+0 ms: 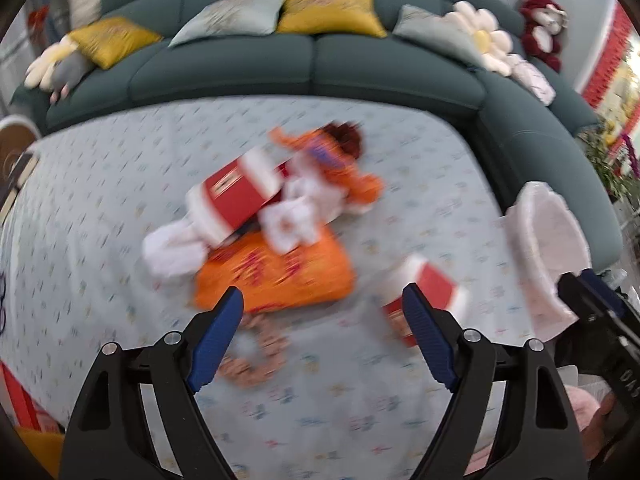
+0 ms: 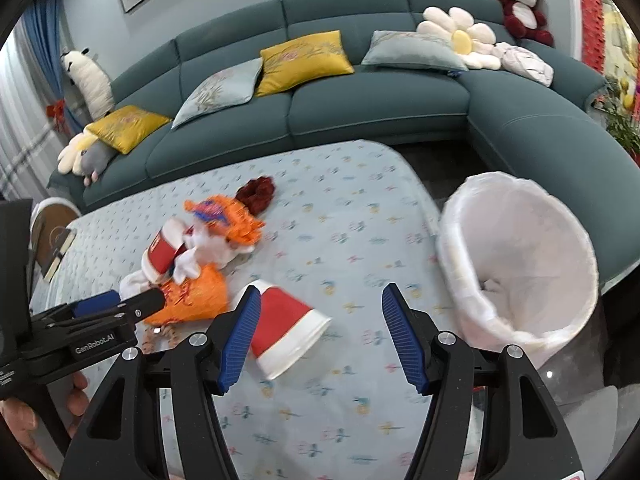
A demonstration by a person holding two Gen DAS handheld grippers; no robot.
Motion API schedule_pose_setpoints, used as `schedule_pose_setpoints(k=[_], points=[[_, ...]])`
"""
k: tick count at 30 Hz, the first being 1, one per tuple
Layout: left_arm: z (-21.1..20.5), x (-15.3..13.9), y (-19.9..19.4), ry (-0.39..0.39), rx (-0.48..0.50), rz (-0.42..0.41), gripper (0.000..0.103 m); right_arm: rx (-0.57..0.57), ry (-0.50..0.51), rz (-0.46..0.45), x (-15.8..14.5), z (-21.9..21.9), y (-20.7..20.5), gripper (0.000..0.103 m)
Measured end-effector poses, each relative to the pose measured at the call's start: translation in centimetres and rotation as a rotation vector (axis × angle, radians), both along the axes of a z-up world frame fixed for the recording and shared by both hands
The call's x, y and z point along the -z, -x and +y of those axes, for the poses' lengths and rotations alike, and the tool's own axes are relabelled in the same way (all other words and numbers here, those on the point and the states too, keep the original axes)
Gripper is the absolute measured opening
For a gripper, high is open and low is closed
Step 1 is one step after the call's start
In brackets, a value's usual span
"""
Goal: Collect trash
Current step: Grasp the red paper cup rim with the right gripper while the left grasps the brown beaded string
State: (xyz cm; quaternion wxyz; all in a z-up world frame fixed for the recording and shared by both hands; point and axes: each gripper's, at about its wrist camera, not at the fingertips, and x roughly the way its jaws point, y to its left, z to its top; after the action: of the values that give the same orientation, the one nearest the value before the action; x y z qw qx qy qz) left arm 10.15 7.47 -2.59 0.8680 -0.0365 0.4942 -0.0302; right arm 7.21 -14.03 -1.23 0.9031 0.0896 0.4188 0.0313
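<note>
Trash lies heaped on the flowered tablecloth (image 2: 340, 240): an orange snack bag (image 1: 288, 276) (image 2: 192, 296), a red-and-white paper cup (image 1: 236, 196) (image 2: 160, 256) on its side, white tissue (image 1: 172, 252) and a crumpled orange wrapper (image 2: 228, 216). My left gripper (image 1: 323, 292) (image 2: 140, 298) hovers open over the near edge of the bag, holding nothing. A second red-and-white cup (image 2: 292, 328) (image 1: 432, 288) lies apart, just under the left finger of my right gripper (image 2: 321, 291), which is open and empty. The left wrist view is blurred.
A white-lined bin (image 2: 520, 264) (image 1: 548, 252) stands off the table's right edge. Snack crumbs (image 2: 160, 334) lie near the bag. A teal sofa (image 2: 360, 100) with cushions and plush toys curves behind the table. A book rests on a round stool (image 2: 56, 232) at left.
</note>
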Motion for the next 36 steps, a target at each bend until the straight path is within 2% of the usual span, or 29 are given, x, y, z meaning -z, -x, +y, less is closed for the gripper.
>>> schedule_pose_setpoints(k=[7,15,19,23,26,32,36], points=[[5.3,4.4,0.7,0.039,-0.132,0.112,0.077,-0.005,-0.054,0.079,3.4,2.1,-0.3,0.061],[6.8,7.4,1.4,0.041,-0.169,0.182,0.072,-0.037,-0.044,0.135,6.2,4.2,-0.3,0.061],[7.4,8.5,1.4,0.066,-0.179,0.213,0.059,-0.059,-0.044,0.15,6.8,4.8,-0.3,0.061],[7.2,9.0,1.5,0.086,-0.166,0.22,0.042,-0.078,-0.041,0.166,7.7,5.4,-0.6,0.061],[6.5,9.0,1.4,0.081,-0.135,0.21,0.019,-0.09,-0.04,0.177,8.4,5.7,-0.9,0.061],[4.7,7.8,1.2,0.112,-0.099,0.164,0.014,-0.113,-0.052,0.191,9.4,6.2,-1.6,0.056],[3.0,7.1,0.6,0.113,-0.059,0.134,0.014,-0.128,-0.064,0.206,10.2,6.4,-1.9,0.046]])
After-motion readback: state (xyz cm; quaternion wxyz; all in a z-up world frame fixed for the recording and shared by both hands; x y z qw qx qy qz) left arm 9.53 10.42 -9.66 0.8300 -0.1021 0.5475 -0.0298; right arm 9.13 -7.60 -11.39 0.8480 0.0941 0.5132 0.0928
